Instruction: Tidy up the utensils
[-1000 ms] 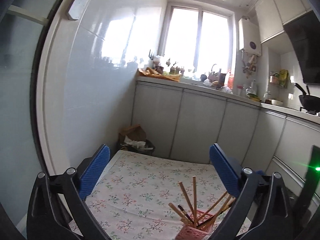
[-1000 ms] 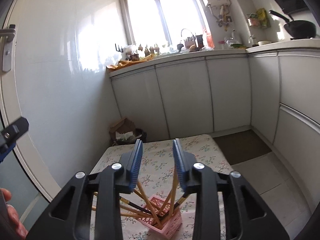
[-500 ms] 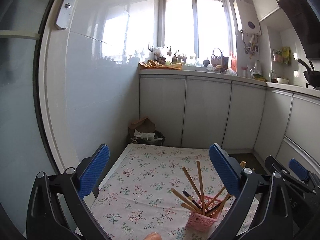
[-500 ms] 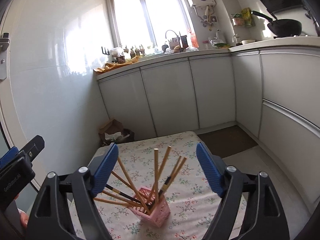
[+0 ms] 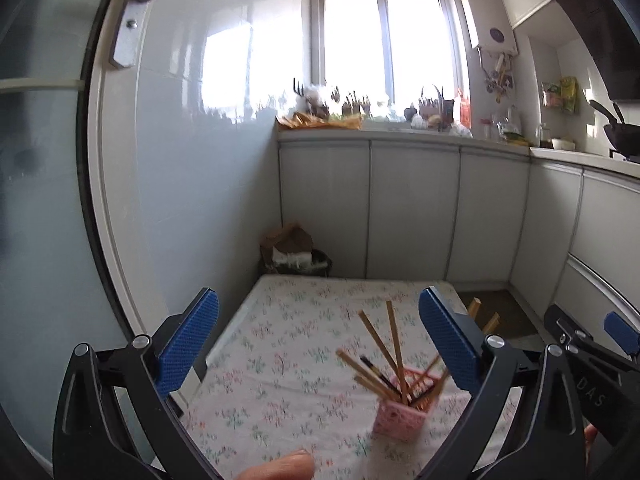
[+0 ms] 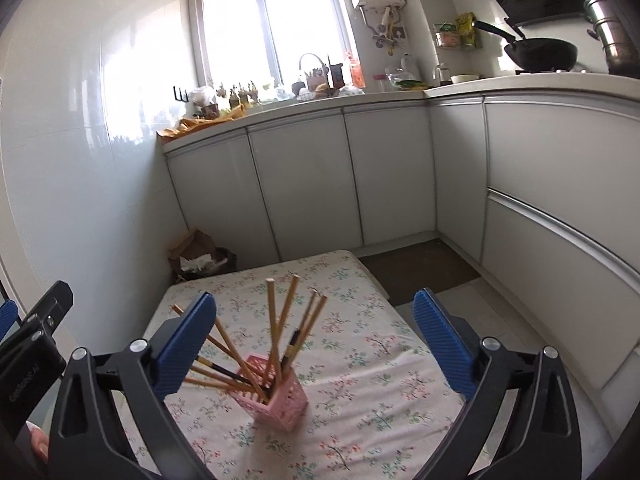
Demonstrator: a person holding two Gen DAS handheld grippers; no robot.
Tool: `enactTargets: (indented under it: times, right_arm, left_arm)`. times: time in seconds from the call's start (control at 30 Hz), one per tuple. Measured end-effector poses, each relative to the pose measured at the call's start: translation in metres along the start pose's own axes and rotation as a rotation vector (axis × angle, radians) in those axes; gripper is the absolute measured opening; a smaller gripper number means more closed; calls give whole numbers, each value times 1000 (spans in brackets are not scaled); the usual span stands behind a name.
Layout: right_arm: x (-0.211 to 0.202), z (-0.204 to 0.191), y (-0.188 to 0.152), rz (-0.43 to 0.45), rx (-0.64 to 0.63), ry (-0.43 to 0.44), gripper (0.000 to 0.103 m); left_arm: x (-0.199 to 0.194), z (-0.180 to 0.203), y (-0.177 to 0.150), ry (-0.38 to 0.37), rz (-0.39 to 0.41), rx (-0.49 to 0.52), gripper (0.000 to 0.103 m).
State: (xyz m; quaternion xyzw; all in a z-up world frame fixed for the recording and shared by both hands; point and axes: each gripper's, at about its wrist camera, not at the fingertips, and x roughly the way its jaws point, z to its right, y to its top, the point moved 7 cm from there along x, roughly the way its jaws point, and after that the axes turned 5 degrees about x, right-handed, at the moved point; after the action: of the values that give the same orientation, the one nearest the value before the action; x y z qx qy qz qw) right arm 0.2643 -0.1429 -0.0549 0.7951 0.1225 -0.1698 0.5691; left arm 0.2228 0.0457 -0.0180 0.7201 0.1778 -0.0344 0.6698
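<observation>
A pink mesh holder (image 6: pixel 280 404) stands on the floral-cloth table (image 6: pixel 360 360) with several wooden chopsticks (image 6: pixel 272 320) and one dark one fanned out of it. My right gripper (image 6: pixel 314 320) hovers just short of the holder. Its jaws are opening wide and the pads touch nothing; the chopstick tops only show between them. In the left wrist view the holder (image 5: pixel 400 416) and chopsticks (image 5: pixel 394 344) sit low right on the table (image 5: pixel 288 340). My left gripper (image 5: pixel 318 312) is open and empty. The right gripper (image 5: pixel 616 336) shows at that view's right edge.
A bin with cardboard (image 6: pixel 204 260) stands on the floor beyond the table's far left corner. White cabinets (image 6: pixel 304 188) run behind and to the right, with a wok (image 6: pixel 540 54) on the counter. A brown mat (image 6: pixel 420 264) lies past the table. A fingertip (image 5: pixel 280 468) shows at the bottom.
The right jaws went from narrow around the chopsticks to wide open, and that gripper drew back from the holder. The left view swung so the holder shows more fully.
</observation>
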Motion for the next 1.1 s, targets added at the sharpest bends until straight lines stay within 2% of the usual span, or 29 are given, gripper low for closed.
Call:
enactTargets:
  times: [0.17,0.53,0.73,1.1]
  right_arm:
    - [-16,4,-8,-9,-2,-32,96]
    - [-52,18,-27,-44,-32,-99,97]
    - [-82,30,-34,-40,4,-136,96]
    - [-114,42,-47,-83,3,-145,96]
  left_arm:
    - [-10,4,-16,-28,-42,-9,96]
    - [-40,3,-38,-10,-86,-17,96]
    - [-62,5,-40,-7,-81,-4,96]
    - [-95,8,-48,-30,-96,-11,96]
